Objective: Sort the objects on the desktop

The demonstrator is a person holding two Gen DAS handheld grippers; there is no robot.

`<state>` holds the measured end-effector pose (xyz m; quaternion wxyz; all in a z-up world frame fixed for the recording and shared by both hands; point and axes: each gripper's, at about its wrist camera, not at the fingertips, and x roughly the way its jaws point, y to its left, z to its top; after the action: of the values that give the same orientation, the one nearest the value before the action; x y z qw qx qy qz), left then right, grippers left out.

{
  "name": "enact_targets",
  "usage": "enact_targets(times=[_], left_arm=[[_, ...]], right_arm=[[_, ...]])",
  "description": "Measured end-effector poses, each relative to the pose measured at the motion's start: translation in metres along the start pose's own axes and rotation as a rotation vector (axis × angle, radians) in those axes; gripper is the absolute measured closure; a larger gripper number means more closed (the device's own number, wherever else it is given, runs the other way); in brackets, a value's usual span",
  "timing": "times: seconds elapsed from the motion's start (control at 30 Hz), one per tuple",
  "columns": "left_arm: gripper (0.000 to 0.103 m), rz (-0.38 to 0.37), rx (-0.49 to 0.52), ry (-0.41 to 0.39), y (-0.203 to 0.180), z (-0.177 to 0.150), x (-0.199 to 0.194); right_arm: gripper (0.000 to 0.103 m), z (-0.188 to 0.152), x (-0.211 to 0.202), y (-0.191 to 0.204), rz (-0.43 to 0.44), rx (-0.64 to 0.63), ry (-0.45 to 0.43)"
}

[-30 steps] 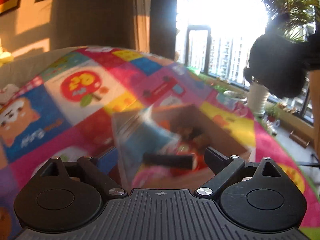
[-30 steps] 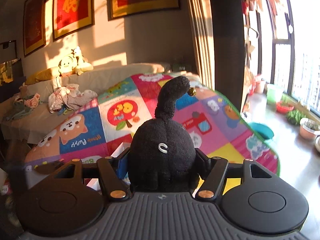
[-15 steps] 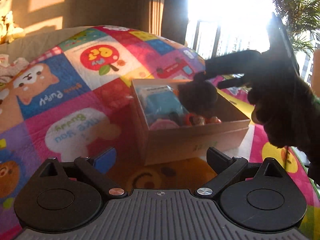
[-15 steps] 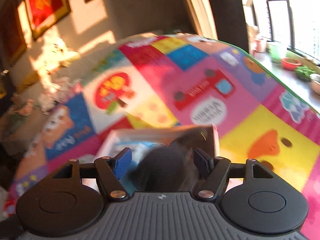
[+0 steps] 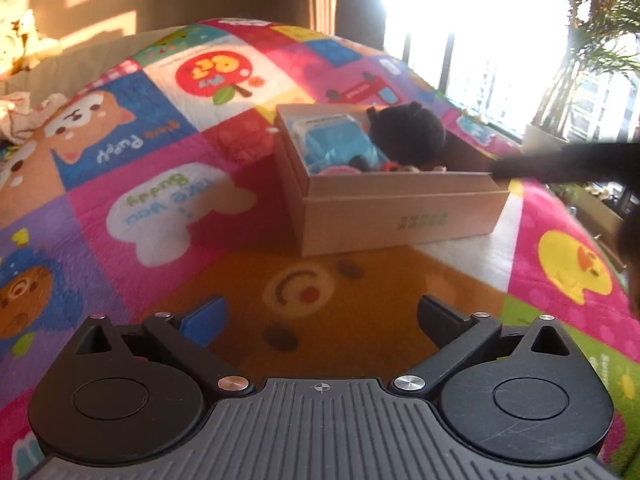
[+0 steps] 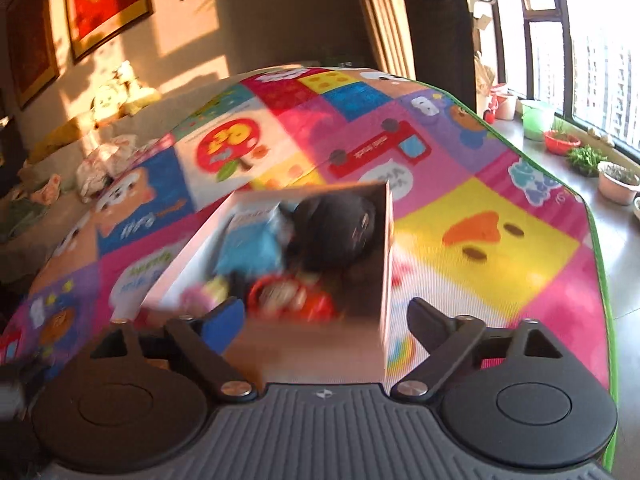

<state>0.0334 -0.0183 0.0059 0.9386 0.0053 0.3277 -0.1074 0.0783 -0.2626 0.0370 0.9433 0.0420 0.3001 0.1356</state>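
Observation:
An open cardboard box [image 5: 400,216] stands on the colourful play mat [image 5: 168,208]. Inside lie a black plush toy [image 5: 408,132], a blue pack [image 5: 332,140] and small red and pink items. My left gripper [image 5: 320,316] hovers over the mat short of the box, its jaws opening with nothing between them. My right gripper [image 6: 326,316] hangs just above the box's near end [image 6: 384,248], jaws opening and free of the black plush [image 6: 340,232], which rests in the box beside the blue pack [image 6: 252,248]. A dark blurred shape [image 5: 560,164] reaches in from the right to the box's corner.
The mat's green edge [image 6: 600,264] borders a bare floor with plant pots [image 6: 616,184] and a green bucket [image 6: 538,120] along the window. A sofa with plush toys [image 6: 120,96] and crumpled cloths [image 6: 108,160] lies behind the mat. A potted palm [image 5: 592,40] stands by the window.
The right gripper came down over the box, spread its jaws and let go of the black plush, which now lies inside. The left gripper drew back from the box.

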Motion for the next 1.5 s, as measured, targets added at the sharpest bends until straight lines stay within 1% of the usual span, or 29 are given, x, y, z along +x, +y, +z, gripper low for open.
enact_targets(times=[0.03,0.1,0.2,0.23,0.33,0.4,0.57,0.6,0.63,0.77,1.5], left_arm=[[0.0,0.016,-0.008,0.006,0.0,-0.001,0.001],[0.0,0.057,-0.029,0.03,0.0,-0.003,0.004],[0.0,0.105,-0.052,0.05,-0.001,-0.007,0.01],[0.0,0.113,-0.058,0.059,-0.002,-0.009,0.012],[0.0,0.164,-0.04,0.036,-0.011,-0.014,0.015],[0.0,0.184,-0.038,0.026,-0.014,-0.016,0.016],[0.0,0.177,-0.048,0.025,-0.012,-0.016,0.015],[0.0,0.18,-0.044,0.025,-0.013,-0.016,0.016],[0.0,0.181,-0.044,0.026,-0.013,-0.016,0.016],[0.0,0.183,-0.041,0.026,-0.015,-0.015,0.017],[0.0,0.178,-0.046,0.026,-0.013,-0.016,0.016]], right_arm=[[0.0,-0.012,-0.007,0.007,-0.011,-0.024,-0.001],[0.0,-0.031,-0.016,0.021,-0.04,-0.078,-0.001],[0.0,-0.056,-0.016,0.039,-0.082,-0.172,0.033],[0.0,-0.064,-0.012,0.042,-0.102,-0.182,0.045],[0.0,-0.077,0.001,0.042,-0.154,-0.171,0.084],[0.0,-0.079,0.012,0.039,-0.194,-0.148,0.134],[0.0,-0.078,0.019,0.032,-0.183,-0.065,0.14],[0.0,-0.079,0.019,0.029,-0.179,-0.035,0.134],[0.0,-0.08,0.018,0.029,-0.18,-0.031,0.124],[0.0,-0.088,0.014,0.032,-0.192,-0.043,0.078],[0.0,-0.087,0.015,0.032,-0.191,-0.041,0.08]])
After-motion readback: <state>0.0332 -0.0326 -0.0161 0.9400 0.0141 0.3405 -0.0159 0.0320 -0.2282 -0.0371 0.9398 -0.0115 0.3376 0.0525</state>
